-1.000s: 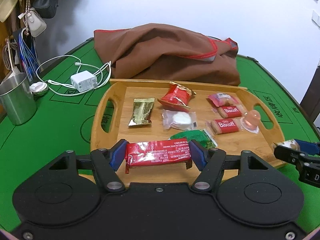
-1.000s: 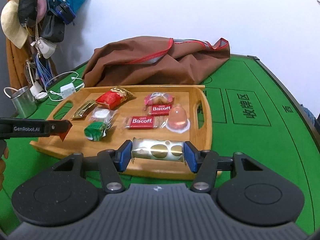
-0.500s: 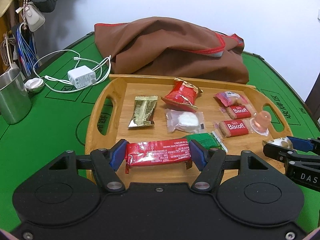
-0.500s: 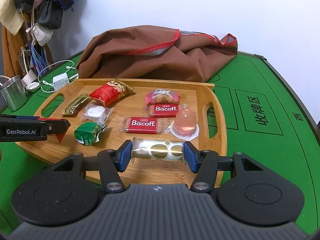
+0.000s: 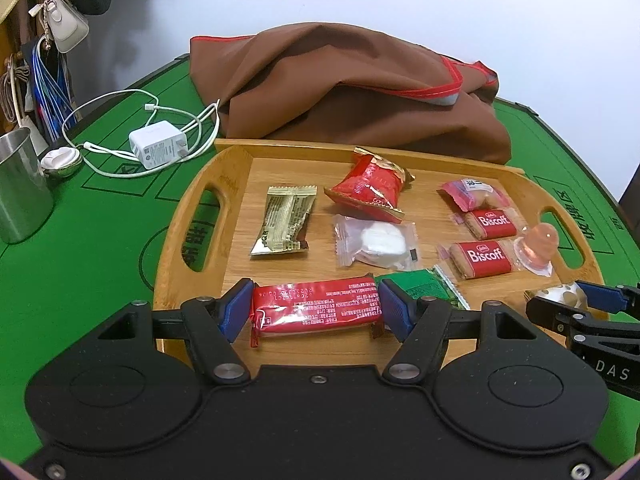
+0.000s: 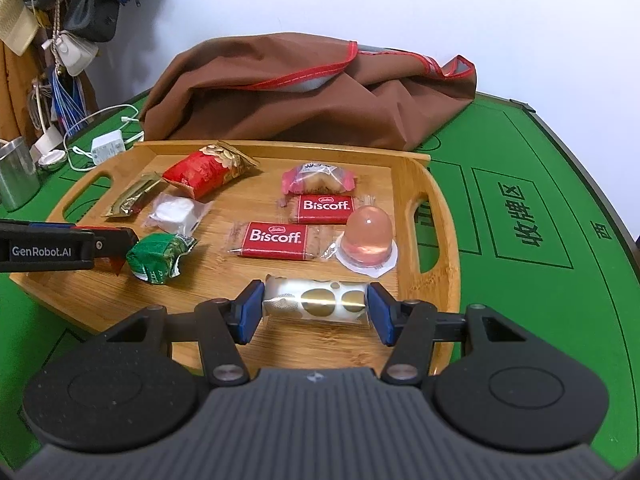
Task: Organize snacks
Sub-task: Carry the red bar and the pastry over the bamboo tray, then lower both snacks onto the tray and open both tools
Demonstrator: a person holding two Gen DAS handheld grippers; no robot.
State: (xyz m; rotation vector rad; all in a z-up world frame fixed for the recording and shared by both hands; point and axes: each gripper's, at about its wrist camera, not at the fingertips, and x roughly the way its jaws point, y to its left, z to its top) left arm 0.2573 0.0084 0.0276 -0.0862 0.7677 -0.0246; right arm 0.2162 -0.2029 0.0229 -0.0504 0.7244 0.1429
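Note:
A wooden tray (image 5: 192, 200) (image 6: 444, 200) on the green table holds several wrapped snacks. My left gripper (image 5: 314, 311) is shut on a long red snack bar (image 5: 316, 310), held over the tray's near left part. My right gripper (image 6: 314, 306) is shut on a white packet with gold dots (image 6: 316, 300), over the tray's near right part. On the tray lie a gold packet (image 5: 286, 220), a red bag (image 5: 368, 186), a white sweet in clear wrap (image 5: 378, 242), a green packet (image 6: 158, 258), two Biscoff biscuits (image 6: 276, 240), a pink packet (image 6: 316, 178) and a pink jelly cup (image 6: 368, 238).
A brown cloth bag (image 5: 352, 92) lies behind the tray. Left of the tray are a white charger with cable (image 5: 158, 148), a small round tin (image 5: 60, 160) and a steel cup (image 5: 20, 192). Bags hang at the far left wall (image 6: 76, 20).
Both grippers have moved forward and lower towards the tray, each keeping its snack. The tray and its snacks now look larger and closer.

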